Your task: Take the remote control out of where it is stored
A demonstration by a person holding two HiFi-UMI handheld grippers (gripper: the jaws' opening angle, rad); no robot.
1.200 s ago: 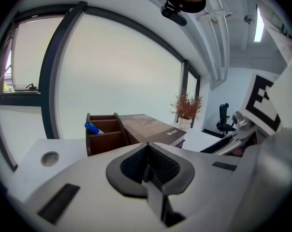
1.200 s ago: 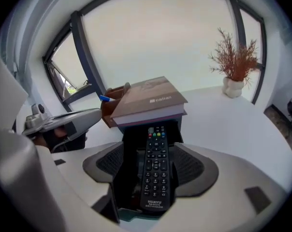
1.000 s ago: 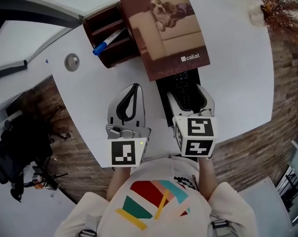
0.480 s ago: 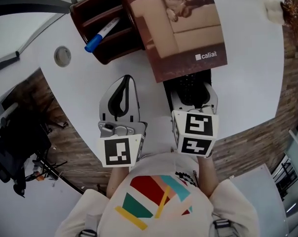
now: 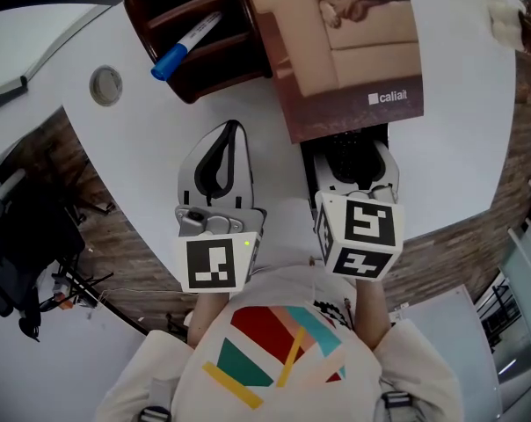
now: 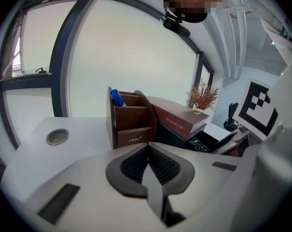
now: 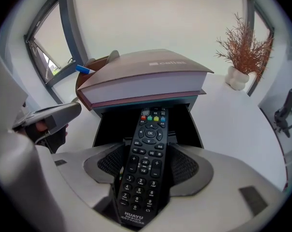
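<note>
Right hand-held gripper (image 7: pixel 148 161) is closed on the remote control (image 7: pixel 151 124) across its narrow sides at the lower half. The top end lies in the mouth of the black box (image 7: pixel 187 124) under the book (image 7: pixel 146 79), close to the near edge of the tabletop (image 5: pixel 459 148). Left hand-held gripper (image 6: pixel 147 166) has its jaws together, empty. Remote looks light, rigid, smooth plastic, probably slippery; a side grip nearer mid-length should limit tipping.

The person is wearing a cream T-shirt (image 5: pixel 274 359) printed with red, teal and yellow bars; the pale-grey left gripper (image 5: pixel 233 132) and right gripper (image 5: pixel 354 160) are bearing black-and-white marker cubes (image 5: pixel 214 266).
</note>
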